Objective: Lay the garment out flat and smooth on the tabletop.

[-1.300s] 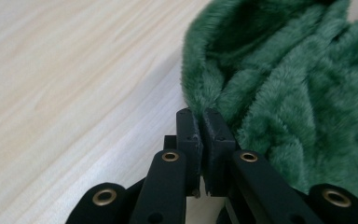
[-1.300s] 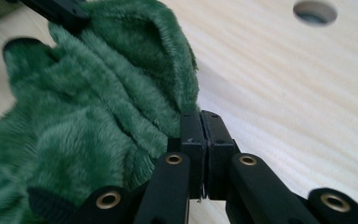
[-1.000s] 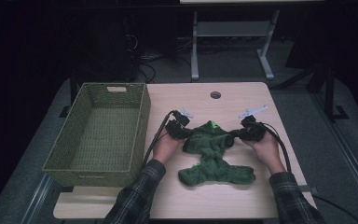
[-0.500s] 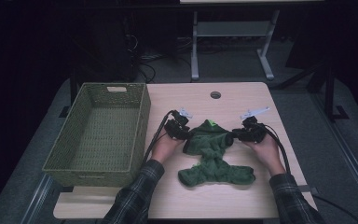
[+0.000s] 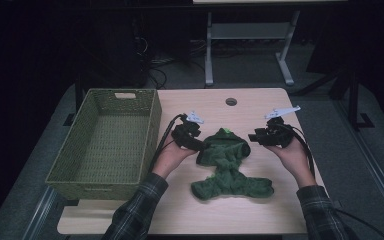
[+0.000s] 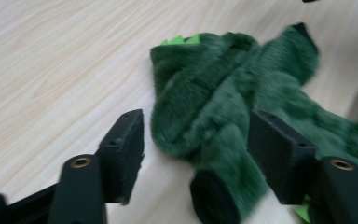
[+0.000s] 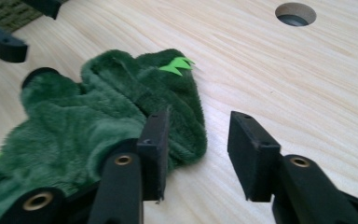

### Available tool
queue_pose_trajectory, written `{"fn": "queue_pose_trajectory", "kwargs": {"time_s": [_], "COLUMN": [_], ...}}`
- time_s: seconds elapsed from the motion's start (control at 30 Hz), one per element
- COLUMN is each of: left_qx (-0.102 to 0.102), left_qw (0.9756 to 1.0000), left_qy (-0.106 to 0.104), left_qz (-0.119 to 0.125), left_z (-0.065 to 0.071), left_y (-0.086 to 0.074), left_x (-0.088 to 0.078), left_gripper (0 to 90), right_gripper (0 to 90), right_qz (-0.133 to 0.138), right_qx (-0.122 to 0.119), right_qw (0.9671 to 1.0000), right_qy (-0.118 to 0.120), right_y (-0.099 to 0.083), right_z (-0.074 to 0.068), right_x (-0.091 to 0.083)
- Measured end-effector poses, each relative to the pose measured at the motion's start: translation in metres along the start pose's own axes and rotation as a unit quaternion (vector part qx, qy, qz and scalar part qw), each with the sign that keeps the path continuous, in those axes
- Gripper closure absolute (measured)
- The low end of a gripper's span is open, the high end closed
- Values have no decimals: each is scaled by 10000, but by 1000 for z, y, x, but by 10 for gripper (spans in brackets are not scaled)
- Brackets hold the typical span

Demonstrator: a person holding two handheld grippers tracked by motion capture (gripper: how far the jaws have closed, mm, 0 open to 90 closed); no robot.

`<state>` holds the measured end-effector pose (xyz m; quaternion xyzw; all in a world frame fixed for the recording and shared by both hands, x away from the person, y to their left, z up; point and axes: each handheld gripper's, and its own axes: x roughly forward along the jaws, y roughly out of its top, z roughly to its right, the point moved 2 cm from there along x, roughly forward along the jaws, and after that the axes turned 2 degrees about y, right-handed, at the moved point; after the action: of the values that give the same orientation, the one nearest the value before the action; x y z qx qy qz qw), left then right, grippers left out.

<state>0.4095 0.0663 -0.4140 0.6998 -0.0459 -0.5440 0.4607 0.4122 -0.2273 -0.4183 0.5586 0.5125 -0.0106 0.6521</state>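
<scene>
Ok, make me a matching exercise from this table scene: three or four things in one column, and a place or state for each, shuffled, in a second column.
Things:
1. woven basket
2. green plush garment
3. round hole
4. left gripper

Places or states:
A. in the tabletop, beyond the garment
B. jaws just opened, plush between them, pads not pressing
C. at the table's left edge, nothing in it
D. folded on the table between the two hands

Pairs: 1-C, 2-D, 3-A, 4-B
</scene>
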Motion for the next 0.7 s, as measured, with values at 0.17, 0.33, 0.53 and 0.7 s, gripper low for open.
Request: {"fn": "queue_pose_trajectory", "kwargs": {"time_s": [0.17,0.33,0.53,0.7], "left_qx": [35,80,274,318], "left_qw": [9999,9999,9996,9994], "left_qy": [-9,6,-46,-51], "left_qz": [117,115,97,91], "left_z": [13,30,51,65], "left_y": [-6,-18,-49,-77], "left_x": [-19,-30,-41,-46], "left_gripper": [243,148,127,127], "right_gripper": [528,489,477,487], "right_qz": [22,62,200,256], "right_qx": [9,54,80,85], "right_qw": [10000,9999,9996,9995], "right_qy": [37,91,170,173], "right_y": [-2,-6,-14,-18], "right_z": [-6,-14,-25,-31], "right_x": [-9,-15,-19,-20]}}
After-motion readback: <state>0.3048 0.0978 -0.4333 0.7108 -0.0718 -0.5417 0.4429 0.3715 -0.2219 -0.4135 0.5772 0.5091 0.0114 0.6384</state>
